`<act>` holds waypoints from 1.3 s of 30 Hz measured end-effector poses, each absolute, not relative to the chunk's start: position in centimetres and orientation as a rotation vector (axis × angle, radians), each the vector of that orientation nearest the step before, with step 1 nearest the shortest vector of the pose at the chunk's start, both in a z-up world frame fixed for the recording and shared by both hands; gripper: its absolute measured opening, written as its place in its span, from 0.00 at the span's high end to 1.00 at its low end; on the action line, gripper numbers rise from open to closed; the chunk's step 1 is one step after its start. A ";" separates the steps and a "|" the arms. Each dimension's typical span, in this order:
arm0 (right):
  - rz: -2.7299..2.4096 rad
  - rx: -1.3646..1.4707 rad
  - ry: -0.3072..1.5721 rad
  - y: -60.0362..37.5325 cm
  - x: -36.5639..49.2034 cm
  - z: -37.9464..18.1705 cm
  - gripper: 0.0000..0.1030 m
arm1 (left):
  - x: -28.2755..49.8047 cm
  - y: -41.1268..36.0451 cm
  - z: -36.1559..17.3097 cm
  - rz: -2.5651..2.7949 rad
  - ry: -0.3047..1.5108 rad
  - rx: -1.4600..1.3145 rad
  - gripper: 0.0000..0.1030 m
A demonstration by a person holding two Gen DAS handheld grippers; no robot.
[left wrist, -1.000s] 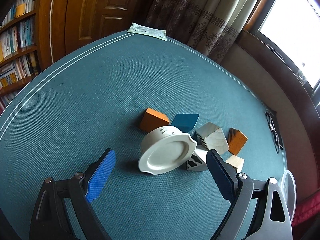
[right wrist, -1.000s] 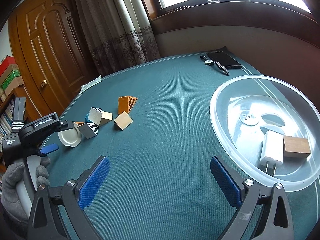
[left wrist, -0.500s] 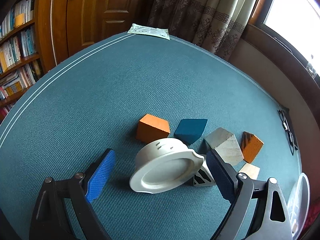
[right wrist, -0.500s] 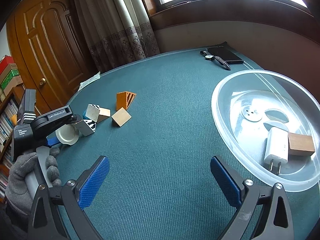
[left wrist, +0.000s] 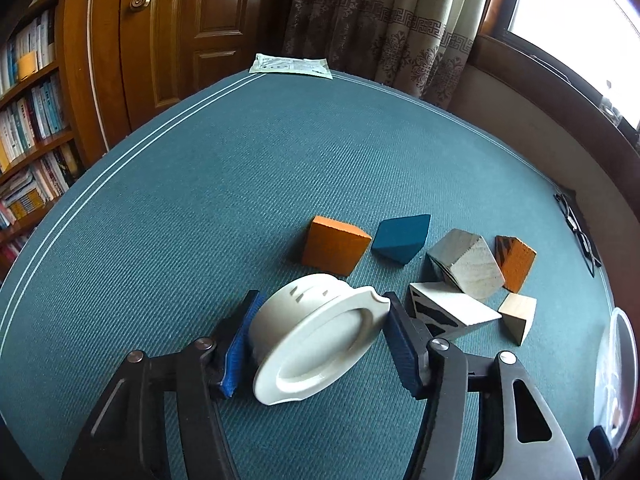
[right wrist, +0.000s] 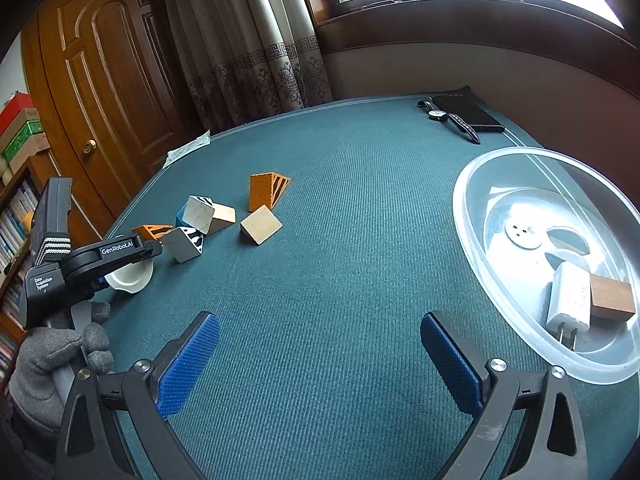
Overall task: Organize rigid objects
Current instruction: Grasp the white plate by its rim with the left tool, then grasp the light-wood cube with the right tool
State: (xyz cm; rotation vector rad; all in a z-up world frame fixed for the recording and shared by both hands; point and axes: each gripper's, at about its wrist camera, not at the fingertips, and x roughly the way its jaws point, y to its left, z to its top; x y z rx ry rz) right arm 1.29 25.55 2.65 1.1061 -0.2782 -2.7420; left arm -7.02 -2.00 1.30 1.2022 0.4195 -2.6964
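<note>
My left gripper (left wrist: 320,344) is shut on a white round plastic fitting (left wrist: 316,344), tilted on the teal table; both blue pads touch its sides. It also shows in the right wrist view (right wrist: 130,274) under the left gripper (right wrist: 132,252). Beyond it lie an orange block (left wrist: 334,250), a blue block (left wrist: 400,238), a grey-white cube (left wrist: 466,264), a striped wedge (left wrist: 448,314), an orange striped wedge (left wrist: 516,262) and a small wooden block (left wrist: 518,316). My right gripper (right wrist: 316,360) is open and empty above bare table.
A clear round basin (right wrist: 472,208) at the right holds a white charger (right wrist: 570,300), a wooden block (right wrist: 612,298) and a white disc (right wrist: 524,234). A phone and watch (right wrist: 460,116) lie at the far edge. A paper packet (left wrist: 290,66) lies at the far end.
My left gripper moved forward around the white fitting and closed on it. The right gripper stayed open and barely moved.
</note>
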 end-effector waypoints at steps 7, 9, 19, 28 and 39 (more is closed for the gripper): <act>-2.705 1.124 -0.246 23.7 0.7 2.9 0.01 | -5.0 -2.4 1.7 -2.751 0.375 1.181 0.41; -2.692 1.124 -0.235 22.9 0.4 3.1 0.01 | -4.5 -2.7 1.9 -2.761 0.372 1.166 0.41; -2.706 1.130 -0.124 20.1 -3.7 3.0 0.01 | -3.2 -3.3 2.0 -2.807 0.374 1.143 0.41; -2.722 1.163 -0.013 19.2 -8.2 2.4 0.06 | -3.3 -3.5 1.8 -2.810 0.405 1.152 0.41; -2.659 1.202 0.126 17.3 -10.3 1.1 0.38 | -3.6 -3.3 1.3 -2.804 0.405 1.170 0.41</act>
